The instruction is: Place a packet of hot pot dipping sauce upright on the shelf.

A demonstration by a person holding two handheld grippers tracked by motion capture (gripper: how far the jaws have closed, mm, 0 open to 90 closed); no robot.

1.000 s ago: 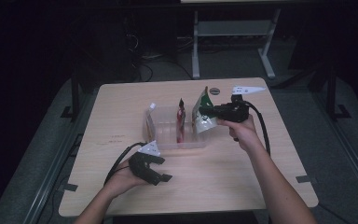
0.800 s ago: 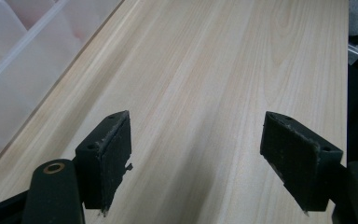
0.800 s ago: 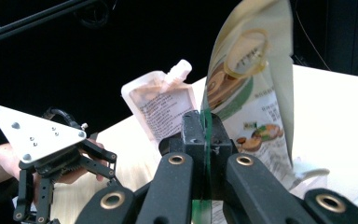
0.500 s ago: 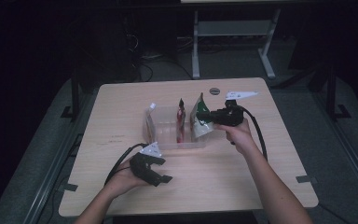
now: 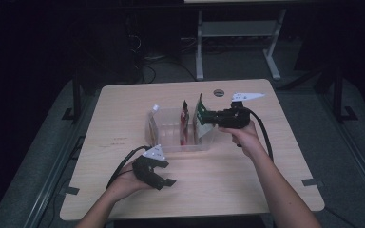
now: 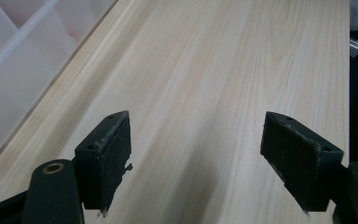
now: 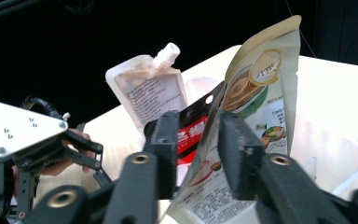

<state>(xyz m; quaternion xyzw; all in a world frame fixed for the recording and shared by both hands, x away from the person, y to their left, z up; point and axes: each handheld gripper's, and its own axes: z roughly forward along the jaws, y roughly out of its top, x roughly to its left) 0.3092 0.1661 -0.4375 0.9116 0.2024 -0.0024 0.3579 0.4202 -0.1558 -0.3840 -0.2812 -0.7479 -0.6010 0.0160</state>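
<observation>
Between right gripper [image 7: 196, 154] jaws, green-and-cream pouch [image 7: 256, 107], writing illegible; left gripper [image 6: 196, 158] wide open, empty.

This looks like a lab or recording studio set up for handling trials, not a home. A plain light-wood table [image 5: 247, 180] stands alone on a grey floor, with dark surroundings all round it. Past the far edge of the table, well beyond the jaws of both grippers, a white metal table frame [image 5: 237, 42] stands with loose cables [image 5: 147, 61] lying on the floor beside it. Black tape marks [image 5: 311, 182] sit on the tabletop near its edges. A black cable [image 5: 123, 166] trails from the left gripper [image 5: 164, 179], which carries a grey three-cornered plate on top.
</observation>
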